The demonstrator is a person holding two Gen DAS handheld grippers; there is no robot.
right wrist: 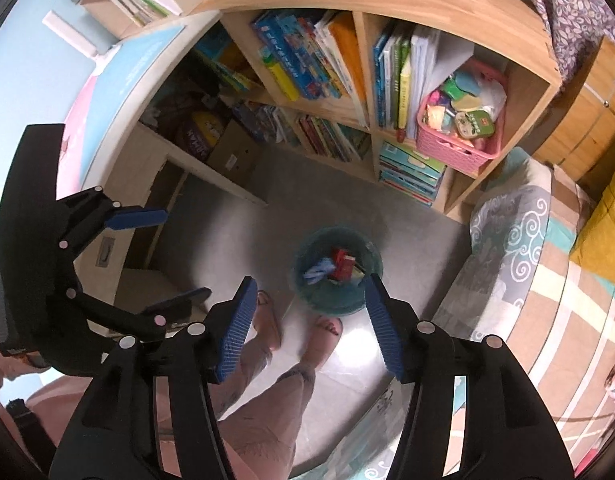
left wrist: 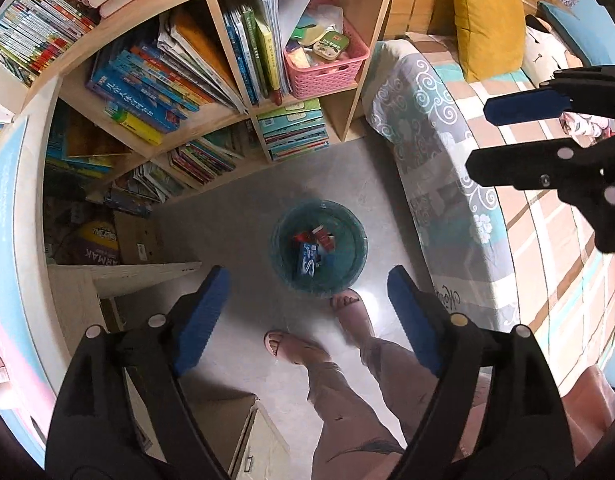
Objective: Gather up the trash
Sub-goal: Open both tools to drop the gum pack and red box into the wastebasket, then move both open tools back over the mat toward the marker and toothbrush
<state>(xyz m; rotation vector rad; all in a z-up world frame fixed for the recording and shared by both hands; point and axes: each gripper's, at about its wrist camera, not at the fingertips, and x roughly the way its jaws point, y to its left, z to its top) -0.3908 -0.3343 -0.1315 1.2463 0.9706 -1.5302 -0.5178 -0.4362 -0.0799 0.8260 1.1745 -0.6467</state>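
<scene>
A round teal waste bin point(left wrist: 349, 276) stands on the grey floor, seen from high above. Inside it lie a blue wrapper point(left wrist: 307, 258) and red packets point(left wrist: 323, 236). My left gripper point(left wrist: 307, 272) points down over the bin, open, with nothing between its blue pads. The right wrist view shows the same bin point(right wrist: 335, 304) with the blue wrapper point(right wrist: 319, 270) and a red packet point(right wrist: 343, 262). My right gripper point(right wrist: 309, 280) hangs above it, open and empty. Each gripper shows in the other's view: the right gripper point(left wrist: 478, 138) at the right edge, the left gripper point(right wrist: 186, 253) at the left.
A person's sandalled feet point(left wrist: 291, 348) stand just in front of the bin. Behind it is a wooden bookshelf point(left wrist: 243, 108) holding a pink basket point(left wrist: 327, 68). A bed with a patterned blanket point(left wrist: 439, 152) and a yellow pillow point(left wrist: 487, 20) lies right. A white desk point(left wrist: 119, 276) is left.
</scene>
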